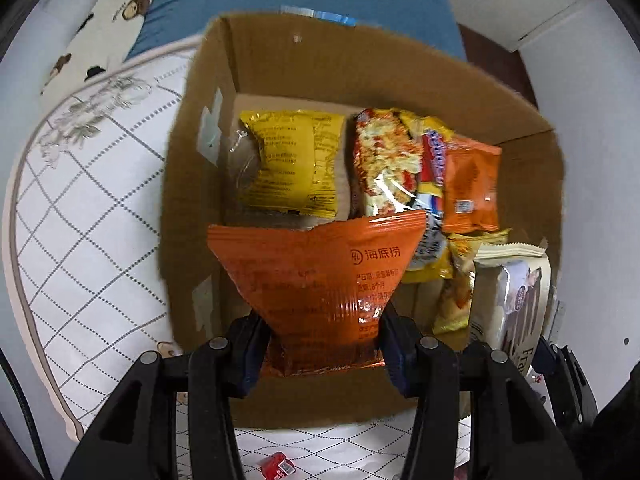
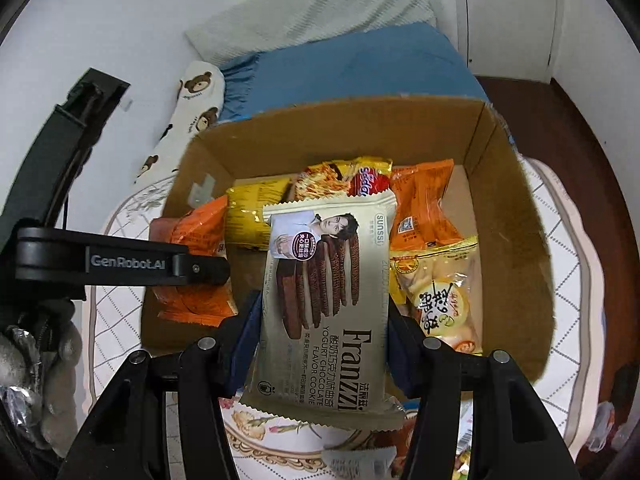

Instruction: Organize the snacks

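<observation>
Above the cardboard box (image 1: 280, 64), the left gripper (image 1: 324, 344) pinching an orange packet (image 1: 320, 276) and the right gripper (image 2: 320, 340) clamping a cookie pack (image 2: 324, 292) risk colliding, or dropping snacks outside the box.

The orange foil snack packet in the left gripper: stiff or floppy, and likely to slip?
The orange foil snack packet looks soft: it pinches to a waist where the left gripper squeezes it. Its top fans out unsupported without drooping, so it is probably light. The glossy crinkled film could slide, though the pinch looks secure.
</observation>
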Action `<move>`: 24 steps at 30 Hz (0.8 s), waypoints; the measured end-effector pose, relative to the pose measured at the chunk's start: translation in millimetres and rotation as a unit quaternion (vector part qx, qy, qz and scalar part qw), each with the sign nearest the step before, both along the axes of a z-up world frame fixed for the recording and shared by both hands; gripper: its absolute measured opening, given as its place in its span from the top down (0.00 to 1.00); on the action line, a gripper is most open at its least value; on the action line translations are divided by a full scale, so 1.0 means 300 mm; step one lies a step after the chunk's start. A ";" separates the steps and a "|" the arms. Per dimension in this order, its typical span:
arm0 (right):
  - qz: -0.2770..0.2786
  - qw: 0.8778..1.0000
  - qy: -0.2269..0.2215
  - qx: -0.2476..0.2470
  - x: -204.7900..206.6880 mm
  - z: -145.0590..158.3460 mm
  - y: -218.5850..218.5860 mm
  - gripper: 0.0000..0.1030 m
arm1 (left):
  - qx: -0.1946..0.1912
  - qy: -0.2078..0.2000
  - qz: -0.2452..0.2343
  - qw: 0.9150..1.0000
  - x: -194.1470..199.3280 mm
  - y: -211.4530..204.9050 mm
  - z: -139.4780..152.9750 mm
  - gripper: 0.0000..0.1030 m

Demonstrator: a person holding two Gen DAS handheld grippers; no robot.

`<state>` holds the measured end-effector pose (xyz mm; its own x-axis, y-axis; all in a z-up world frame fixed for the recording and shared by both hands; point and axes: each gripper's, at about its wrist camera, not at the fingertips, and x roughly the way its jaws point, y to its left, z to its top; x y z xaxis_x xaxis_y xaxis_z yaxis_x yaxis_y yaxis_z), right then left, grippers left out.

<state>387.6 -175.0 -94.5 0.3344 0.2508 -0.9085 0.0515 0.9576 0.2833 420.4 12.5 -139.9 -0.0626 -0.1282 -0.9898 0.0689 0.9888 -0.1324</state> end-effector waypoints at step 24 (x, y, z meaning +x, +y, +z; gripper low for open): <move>0.000 0.997 0.057 -0.050 -0.009 -0.082 -0.045 0.05 | 0.022 -0.033 -0.022 0.999 -0.097 -0.027 -0.005 0.23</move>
